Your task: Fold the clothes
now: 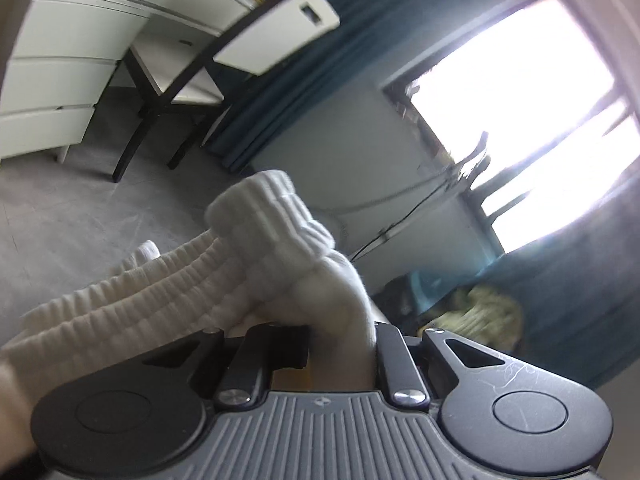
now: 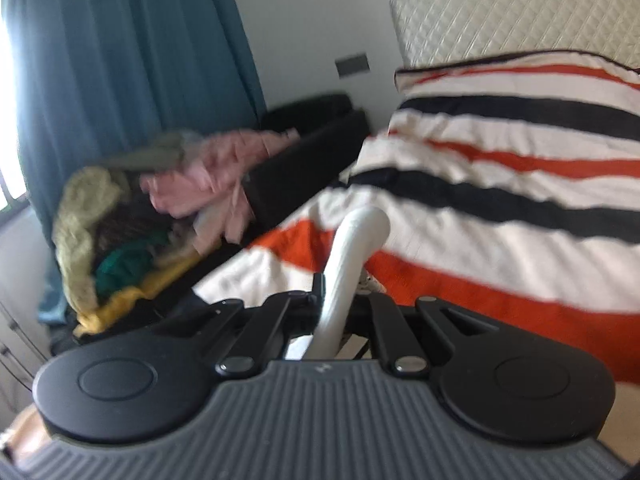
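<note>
hand-held gripper on the left (image 1: 340, 336) was clamped on a thick fold of the white ribbed knit garment (image 1: 192, 280), its jaws nearly together with the cloth bunched between them and a ribbed cuff or hem standing up just past the tips. hand-held gripper on the right (image 2: 340, 300) was closed tight on a narrow, smooth white strip of fabric (image 2: 356, 240) that rose out of the jaws and curled over above them; whether that strip belonged to the same garment i could not tell from either view.

from the left gripper the bulk of the knit ran away to the camera's left and downward, its ribbed length trailing off toward the lower-left edge of the frame, so the long axis lay sideways from that hand rather than ahead of it. it hung over grey floor, not resting on anything visible. the left hand carried the heavier share and seemed the nearer one to the garment's body.

ahead of the right gripper lay the bed with its white, orange and black striped cover (image 2: 520, 184), broad and close, which looked like the natural place to spread the piece. a heap of mixed unfolded clothes (image 2: 132, 208) sat in a dark case beside the bed, to the camera's left. both views were motion-blurred.
</note>
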A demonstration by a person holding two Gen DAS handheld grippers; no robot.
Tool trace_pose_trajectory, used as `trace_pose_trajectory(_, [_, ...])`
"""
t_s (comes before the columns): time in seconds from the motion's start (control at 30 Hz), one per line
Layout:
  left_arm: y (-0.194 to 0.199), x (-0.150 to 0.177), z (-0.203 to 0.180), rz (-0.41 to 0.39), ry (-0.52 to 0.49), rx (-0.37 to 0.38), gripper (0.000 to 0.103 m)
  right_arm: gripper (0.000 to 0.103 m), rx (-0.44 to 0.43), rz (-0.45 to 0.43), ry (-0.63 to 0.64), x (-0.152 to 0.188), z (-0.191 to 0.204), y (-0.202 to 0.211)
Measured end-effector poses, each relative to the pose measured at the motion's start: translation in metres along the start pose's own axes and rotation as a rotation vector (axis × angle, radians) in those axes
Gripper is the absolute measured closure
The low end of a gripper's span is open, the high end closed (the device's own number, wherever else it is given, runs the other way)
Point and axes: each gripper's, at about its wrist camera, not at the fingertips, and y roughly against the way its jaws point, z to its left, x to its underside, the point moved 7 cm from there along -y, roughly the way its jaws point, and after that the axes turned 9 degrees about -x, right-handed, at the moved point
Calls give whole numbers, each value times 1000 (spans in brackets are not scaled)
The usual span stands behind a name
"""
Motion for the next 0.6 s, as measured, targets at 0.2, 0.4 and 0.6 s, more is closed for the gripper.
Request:
trace_pose_trajectory(0.2, [-49, 12, -1, 57, -59, -36, 85, 98, 69, 102, 54, 50, 1, -49])
trace_pose_trajectory(0.4, [-45, 11, 12, 94, -37, 24, 72, 94, 59, 126, 65, 59, -3, -44])
trace_pose_trajectory(0.6, [2, 19, 15, 115, -68, 162, 35, 45, -65, 175, -71, 48, -18, -9])
